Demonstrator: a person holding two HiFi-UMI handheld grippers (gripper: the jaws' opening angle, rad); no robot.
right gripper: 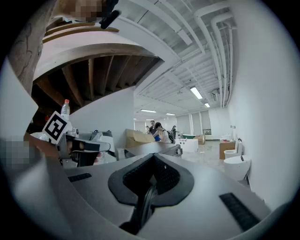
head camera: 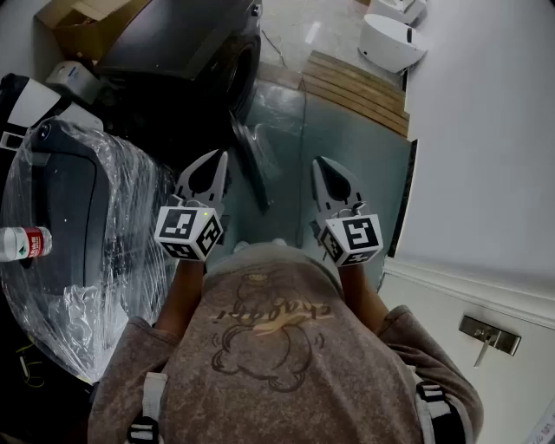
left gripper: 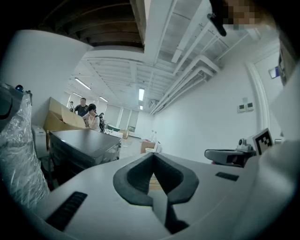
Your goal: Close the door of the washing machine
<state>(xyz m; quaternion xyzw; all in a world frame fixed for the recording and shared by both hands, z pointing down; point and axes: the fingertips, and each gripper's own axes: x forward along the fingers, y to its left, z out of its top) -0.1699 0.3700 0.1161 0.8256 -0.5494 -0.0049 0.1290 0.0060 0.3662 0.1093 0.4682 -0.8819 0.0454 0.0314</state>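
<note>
- Left claw (left gripper: 153,156) shut down to nothing, dark ribbed pads tip to tip, empty, touching no object
- Right claw (right gripper: 153,155) likewise pinched together at the tips, holding nothing, in the air
- Both of smooth grey plastic, broad at the base and tapering to a point
- White cube (head camera: 189,231) with black square markers at the near end of the left claw, another cube (head camera: 351,238) on the right claw
- Round dark door (head camera: 249,165) open, seen edge-on, swung out from the washing machine (head camera: 195,48) toward the near side, between left claw (head camera: 223,157) and right claw (head camera: 317,162), a little beyond their tips
- Washing machine a dark boxy cabinet with a flat matt top, far and to the left
- At the left, a black rounded thing under crinkled clear plastic wrap (head camera: 130,208), with a clear bottle (head camera: 24,243) with a red label at its left edge
- Right of the machine, pale wooden planks (head camera: 355,87) in a flat stack; farther off, a glossy white toilet (head camera: 390,39)
- Brown cardboard box (head camera: 82,22) in the far left corner
- Smooth white wall (head camera: 486,130) along the right
</note>
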